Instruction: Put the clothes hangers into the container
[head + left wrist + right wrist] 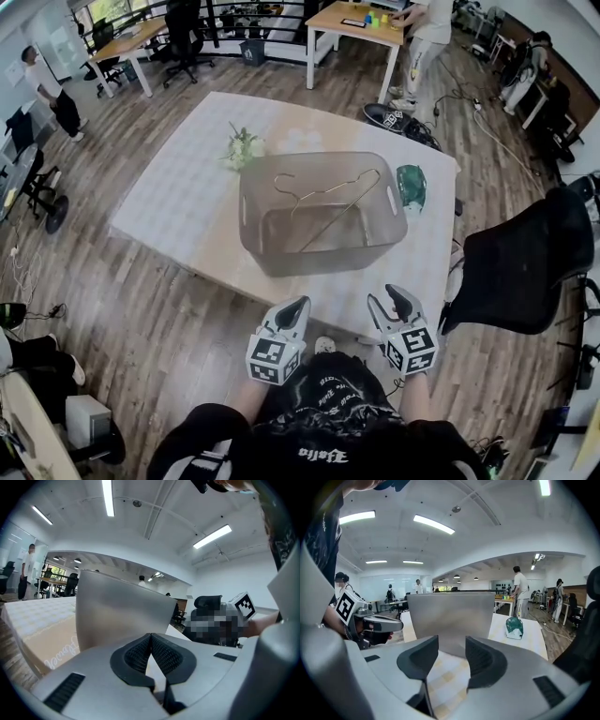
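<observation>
A translucent grey container (319,211) stands in the middle of the white table (178,197). Inside it a thin gold clothes hanger (328,192) leans with its hook up at the left. Both grippers hover in front of the table's near edge, close to my body and apart from the container. My left gripper (300,306) is shut with nothing in it; in the left gripper view its pads (150,637) meet before the container's wall (117,611). My right gripper (388,300) is open and empty, and in the right gripper view a gap (452,644) shows between its jaws, facing the container (452,611).
A green and white object (410,185) lies on the table right of the container, and a small bunch of flowers (242,147) behind it at the left. A black office chair (525,253) stands at the table's right side. Desks and people fill the far room.
</observation>
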Tool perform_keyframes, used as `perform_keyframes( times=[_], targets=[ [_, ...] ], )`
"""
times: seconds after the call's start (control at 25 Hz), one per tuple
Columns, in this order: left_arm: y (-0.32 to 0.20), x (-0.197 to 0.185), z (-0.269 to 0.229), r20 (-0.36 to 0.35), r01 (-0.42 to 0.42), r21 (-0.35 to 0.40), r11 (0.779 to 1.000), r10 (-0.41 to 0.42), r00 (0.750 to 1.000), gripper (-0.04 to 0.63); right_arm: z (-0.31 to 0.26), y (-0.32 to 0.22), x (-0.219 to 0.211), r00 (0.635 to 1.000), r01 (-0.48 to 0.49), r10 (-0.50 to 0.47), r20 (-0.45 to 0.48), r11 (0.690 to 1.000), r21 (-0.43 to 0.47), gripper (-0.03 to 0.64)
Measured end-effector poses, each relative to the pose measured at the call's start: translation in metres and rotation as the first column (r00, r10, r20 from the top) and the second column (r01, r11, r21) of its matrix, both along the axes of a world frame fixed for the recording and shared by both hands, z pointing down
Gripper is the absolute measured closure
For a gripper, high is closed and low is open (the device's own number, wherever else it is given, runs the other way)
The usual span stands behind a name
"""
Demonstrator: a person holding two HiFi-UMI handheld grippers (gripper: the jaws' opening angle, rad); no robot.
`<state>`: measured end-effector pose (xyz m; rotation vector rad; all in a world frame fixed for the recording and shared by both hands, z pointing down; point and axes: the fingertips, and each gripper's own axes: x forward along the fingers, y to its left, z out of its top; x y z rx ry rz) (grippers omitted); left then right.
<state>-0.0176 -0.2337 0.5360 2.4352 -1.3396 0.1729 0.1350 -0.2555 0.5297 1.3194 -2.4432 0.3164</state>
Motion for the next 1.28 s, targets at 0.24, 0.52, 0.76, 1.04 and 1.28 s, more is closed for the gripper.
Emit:
perform_keyframes(
  times=[0.24,0.52,0.76,1.04,1.28],
  targets=[
    [0.0,0.0,0.014,0.022,-0.019,-0.042,0.999,0.02,1.0,0.575,0.004,-0.002,-0.009,0.998,-0.055,0.055,0.011,0.998,0.003,0.462],
    [0.002,0.005,0.014,0.006,-0.045,-0.044,0.998,0.045,0.999,0.575,0.007,0.006,-0.019,0.997,-0.054,0.055,0.058,0.998,-0.019,0.559],
    [0.004,-0.002,0.01,0.011,-0.033,-0.031,0.999,0.034,0.999,0.575,-0.001,0.004,-0.017,0.99,-0.096,0.096,0.103,0.995,0.0,0.606],
    [-0.001,-0.01,0.005,0.004,-0.005,-0.013,1.0,0.005,1.0,0.575,-0.002,-0.007,-0.013,0.987,-0.154,0.152,0.054,0.987,0.033,0.609],
    [0.0,-0.026,0.016,0.012,0.047,-0.041,0.998,-0.047,0.999,0.575,0.002,-0.011,-0.015,0.991,-0.132,0.131,0.021,0.991,0.035,0.609]
  ],
)
